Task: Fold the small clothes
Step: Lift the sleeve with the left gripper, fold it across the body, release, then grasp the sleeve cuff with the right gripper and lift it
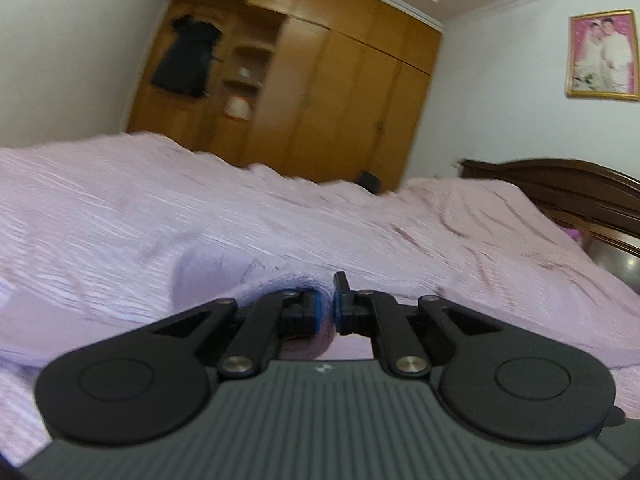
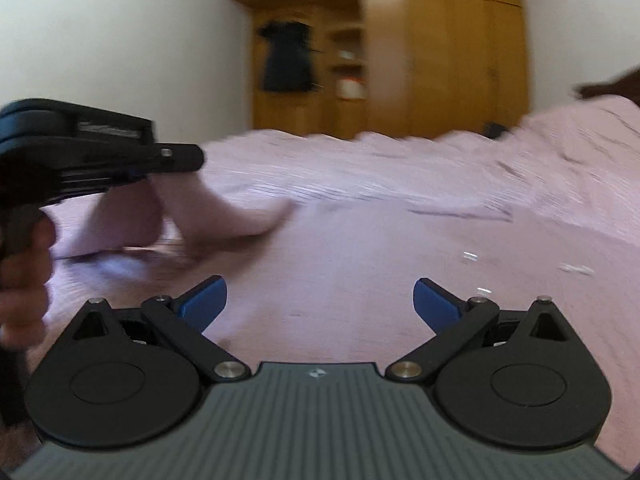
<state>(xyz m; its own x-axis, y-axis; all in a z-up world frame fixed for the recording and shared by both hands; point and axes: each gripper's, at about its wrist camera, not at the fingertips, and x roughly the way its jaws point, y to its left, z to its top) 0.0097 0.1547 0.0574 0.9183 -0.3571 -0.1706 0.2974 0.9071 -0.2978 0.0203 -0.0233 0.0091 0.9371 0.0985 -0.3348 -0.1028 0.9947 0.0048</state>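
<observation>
You are clamping the left gripper's fingers together on a pale pink sock, lifting its cuff off the bed so it hangs free for folding. Your right gripper is waiting at the sock's four o'clock, fingers apart and holding nothing.

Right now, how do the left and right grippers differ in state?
The left gripper is shut on a pink sock, lifted off the bed; the right gripper is open and holds nothing. The left pads nearly meet around the cloth; the right fingers stand wide apart. Both have black linkages and blue pads.
</observation>
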